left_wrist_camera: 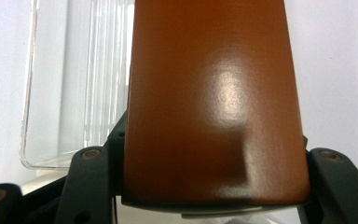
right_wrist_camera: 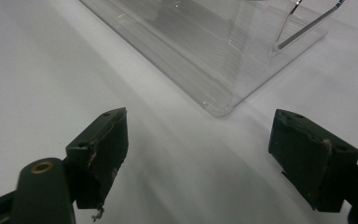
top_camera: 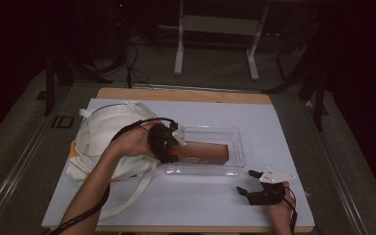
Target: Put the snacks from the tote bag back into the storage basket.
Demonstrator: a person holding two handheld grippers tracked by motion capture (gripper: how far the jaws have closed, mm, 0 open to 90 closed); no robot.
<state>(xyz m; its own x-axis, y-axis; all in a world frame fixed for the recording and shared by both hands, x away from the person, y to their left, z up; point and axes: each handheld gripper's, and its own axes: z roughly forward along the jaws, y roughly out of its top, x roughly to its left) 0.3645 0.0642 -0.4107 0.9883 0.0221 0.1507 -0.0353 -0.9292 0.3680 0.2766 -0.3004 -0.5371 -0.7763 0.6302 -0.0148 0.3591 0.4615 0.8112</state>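
High view, thing: long glossy orange-brown rectangular box (top_camera: 203, 151) is lying over the clear plastic tray (top_camera: 235, 134).
Handling: looking stiff, smooth, maybe slippery; taking it across the narrow end.
Left gripper (top_camera: 169, 147): fingers are pinching the box end.
Right gripper (top_camera: 252, 182): fingers are resting spread.
Surface: white sheet (top_camera: 196, 200), white cloth bag (top_camera: 107, 129) beside; dark room behind.

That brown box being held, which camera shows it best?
The left gripper view: the brown box looms close, glossy, clamped between the left gripper's jaws. The high view shows the whole box small and dim, over the clear tray. The right gripper view has the tray's corner.
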